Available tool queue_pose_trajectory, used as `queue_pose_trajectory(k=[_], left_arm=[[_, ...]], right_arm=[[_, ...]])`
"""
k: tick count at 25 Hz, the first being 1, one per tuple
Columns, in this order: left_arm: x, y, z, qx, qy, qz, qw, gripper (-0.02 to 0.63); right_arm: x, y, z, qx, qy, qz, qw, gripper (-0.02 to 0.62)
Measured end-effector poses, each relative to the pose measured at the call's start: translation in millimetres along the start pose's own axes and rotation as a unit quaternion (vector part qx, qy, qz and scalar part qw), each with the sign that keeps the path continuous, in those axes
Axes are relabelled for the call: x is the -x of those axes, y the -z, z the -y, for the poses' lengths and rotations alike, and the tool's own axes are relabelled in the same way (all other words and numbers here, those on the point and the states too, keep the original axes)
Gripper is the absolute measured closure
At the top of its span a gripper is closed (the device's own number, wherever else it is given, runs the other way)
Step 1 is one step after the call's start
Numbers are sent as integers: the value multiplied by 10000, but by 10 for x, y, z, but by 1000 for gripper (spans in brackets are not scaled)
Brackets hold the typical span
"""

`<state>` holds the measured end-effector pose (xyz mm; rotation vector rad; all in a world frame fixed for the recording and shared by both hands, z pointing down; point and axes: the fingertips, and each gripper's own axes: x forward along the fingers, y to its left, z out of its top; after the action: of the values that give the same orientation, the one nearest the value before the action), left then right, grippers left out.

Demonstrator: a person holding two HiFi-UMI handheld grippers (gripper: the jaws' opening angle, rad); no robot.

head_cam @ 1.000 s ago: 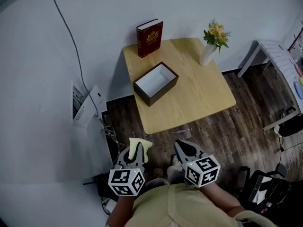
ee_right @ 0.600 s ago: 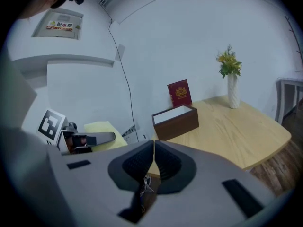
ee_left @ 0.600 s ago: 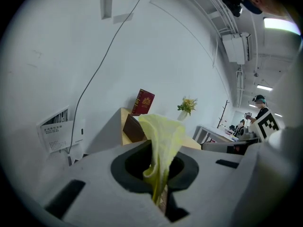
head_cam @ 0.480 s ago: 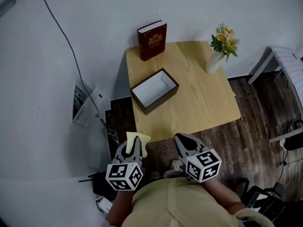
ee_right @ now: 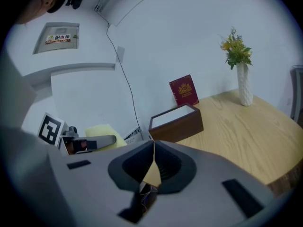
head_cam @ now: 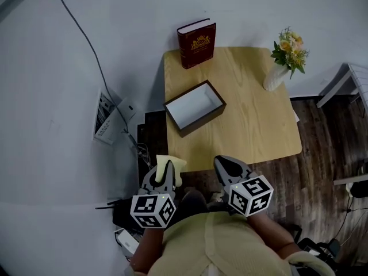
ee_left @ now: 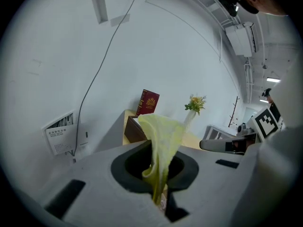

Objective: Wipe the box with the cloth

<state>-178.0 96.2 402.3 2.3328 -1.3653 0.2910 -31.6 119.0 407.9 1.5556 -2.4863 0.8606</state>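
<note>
At the left, a yellow cloth (ee_left: 163, 136) is clenched in the jaws of the left gripper (head_cam: 163, 173), evidently readied for wiping, while the open brown box (head_cam: 194, 107) sits untouched on the bench (head_cam: 253, 125) ahead, and the right gripper (head_cam: 227, 167) is held with jaws pressed together, empty.

Wall panel (ee_right: 57, 38), right gripper view: it is carrying a red-and-white label reading 配电箱. Red book (head_cam: 197, 43): it is showing a gold crest, its lettering too small to read. Left gripper (head_cam: 165, 168) and right gripper (head_cam: 222, 160): their cubes are displaying black-and-white square code markers.
</note>
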Motion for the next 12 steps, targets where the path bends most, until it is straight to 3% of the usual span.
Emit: queue_pose_trajectory(k=[12], left_arm=[[-513,-316,-550,-110,-245,-113,9996,582]], right_arm=[[-382,-310,214,26,373,-14,9993,565]])
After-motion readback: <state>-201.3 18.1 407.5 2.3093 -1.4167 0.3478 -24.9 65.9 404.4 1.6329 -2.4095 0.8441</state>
